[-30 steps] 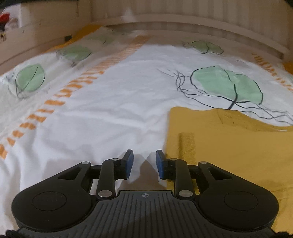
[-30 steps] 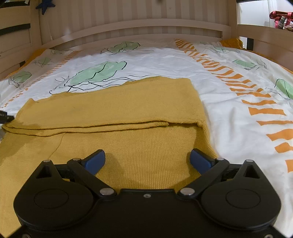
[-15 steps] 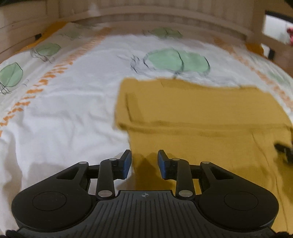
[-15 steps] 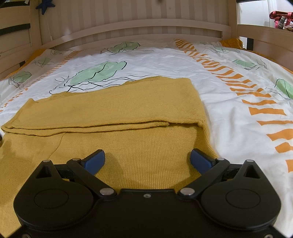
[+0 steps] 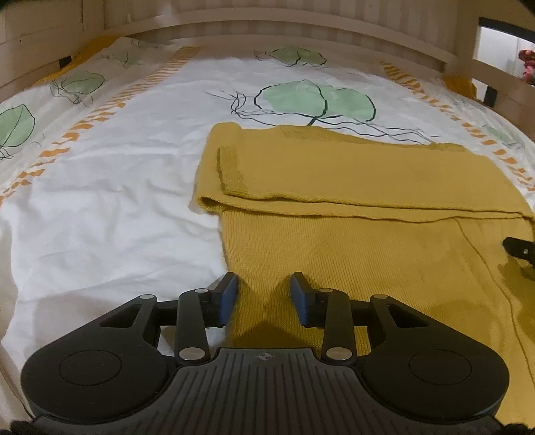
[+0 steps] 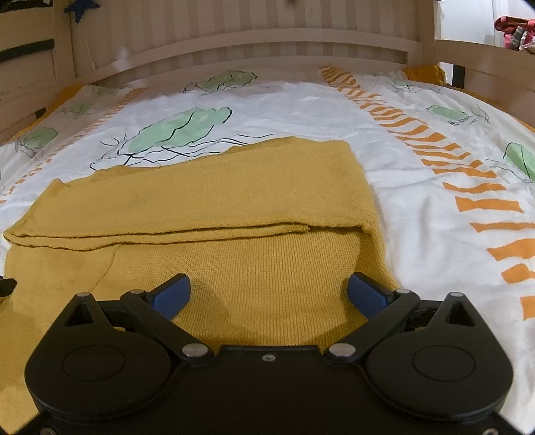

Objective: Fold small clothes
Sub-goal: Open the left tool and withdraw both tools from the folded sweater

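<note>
A mustard-yellow knit garment (image 5: 351, 241) lies flat on the bed, its far part folded toward me in a band (image 6: 207, 204) across the body. My left gripper (image 5: 264, 287) hovers over the garment's near left edge. Its jaws are opening, with cloth below the gap and nothing pressed between the blue pads (image 5: 227, 297). My right gripper (image 6: 269, 284) stands wide open over the near right part of the garment (image 6: 254, 267), holding nothing. A tip of the right gripper (image 5: 518, 251) shows at the right edge of the left wrist view.
The garment rests on a white duvet (image 5: 110, 200) printed with green leaves and orange dashes. A wooden slatted headboard (image 6: 267, 36) runs along the far side, and wooden side rails (image 5: 501, 67) stand at right. Colourful clothes (image 6: 515, 31) lie beyond the rail.
My left gripper has swung right from the bare duvet to the garment's left edge, and its jaws stand wider. The right gripper and the garment have not moved.
</note>
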`<action>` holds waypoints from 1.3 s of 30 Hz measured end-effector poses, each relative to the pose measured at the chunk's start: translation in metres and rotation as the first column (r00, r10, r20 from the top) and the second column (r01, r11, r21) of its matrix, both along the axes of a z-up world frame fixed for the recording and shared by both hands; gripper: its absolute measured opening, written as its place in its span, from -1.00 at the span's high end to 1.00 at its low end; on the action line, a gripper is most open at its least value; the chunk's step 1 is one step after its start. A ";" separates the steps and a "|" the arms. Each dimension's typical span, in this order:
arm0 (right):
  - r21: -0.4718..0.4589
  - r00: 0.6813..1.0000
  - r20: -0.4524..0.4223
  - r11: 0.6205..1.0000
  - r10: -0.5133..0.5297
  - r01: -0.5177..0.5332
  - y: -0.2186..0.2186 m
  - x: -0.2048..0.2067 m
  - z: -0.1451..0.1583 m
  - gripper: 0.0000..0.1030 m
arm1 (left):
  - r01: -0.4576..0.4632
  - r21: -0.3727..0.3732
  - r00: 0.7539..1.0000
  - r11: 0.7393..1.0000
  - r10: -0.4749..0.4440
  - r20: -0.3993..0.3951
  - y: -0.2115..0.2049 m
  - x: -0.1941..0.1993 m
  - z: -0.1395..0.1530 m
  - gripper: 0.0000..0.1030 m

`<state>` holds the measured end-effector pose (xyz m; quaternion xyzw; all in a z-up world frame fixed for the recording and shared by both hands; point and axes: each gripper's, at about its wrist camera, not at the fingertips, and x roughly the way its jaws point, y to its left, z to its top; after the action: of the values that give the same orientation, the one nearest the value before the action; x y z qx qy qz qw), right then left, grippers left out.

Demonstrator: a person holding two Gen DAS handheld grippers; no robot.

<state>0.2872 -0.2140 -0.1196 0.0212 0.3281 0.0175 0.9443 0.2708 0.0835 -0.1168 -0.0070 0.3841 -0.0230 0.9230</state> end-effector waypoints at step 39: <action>0.021 0.994 -0.055 0.995 -0.091 0.093 -0.039 0.081 0.009 -0.64 | -0.001 -0.013 1.000 1.000 0.001 -0.002 0.002 0.001 0.000 0.32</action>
<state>0.3686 -0.2529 -0.1109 0.0478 0.3521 -0.0227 0.9345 0.2716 0.0851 -0.1167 -0.0131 0.3848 -0.0247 0.9226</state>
